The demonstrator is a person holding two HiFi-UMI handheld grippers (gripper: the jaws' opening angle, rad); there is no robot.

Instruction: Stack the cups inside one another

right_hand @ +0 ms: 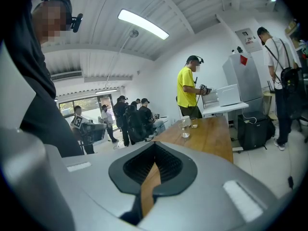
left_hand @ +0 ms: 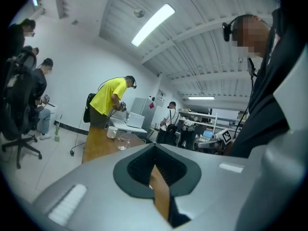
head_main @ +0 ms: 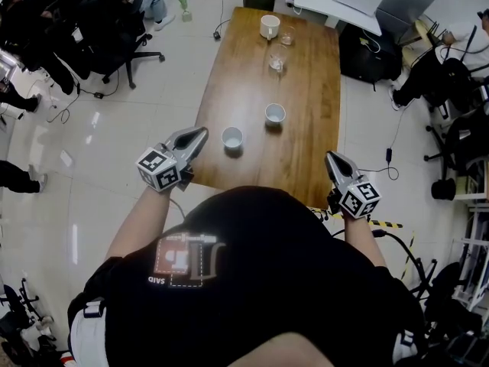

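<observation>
Head view: left gripper (head_main: 203, 132) and right gripper (head_main: 330, 157) at the near edge of the table (head_main: 306, 151); near cup (head_main: 232, 138) and farther cup (head_main: 275, 114) just ahead, apart. Left gripper view: jaws pressed together, empty. Right gripper view: closed too, seemingly empty. Open wide first, then pinch one rim squarely.

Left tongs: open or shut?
Shut. In the left gripper view the left tongs meet at the tips, with nothing held between them.

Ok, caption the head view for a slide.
Left gripper and right gripper, both shut, near two separate white cups on table.
</observation>
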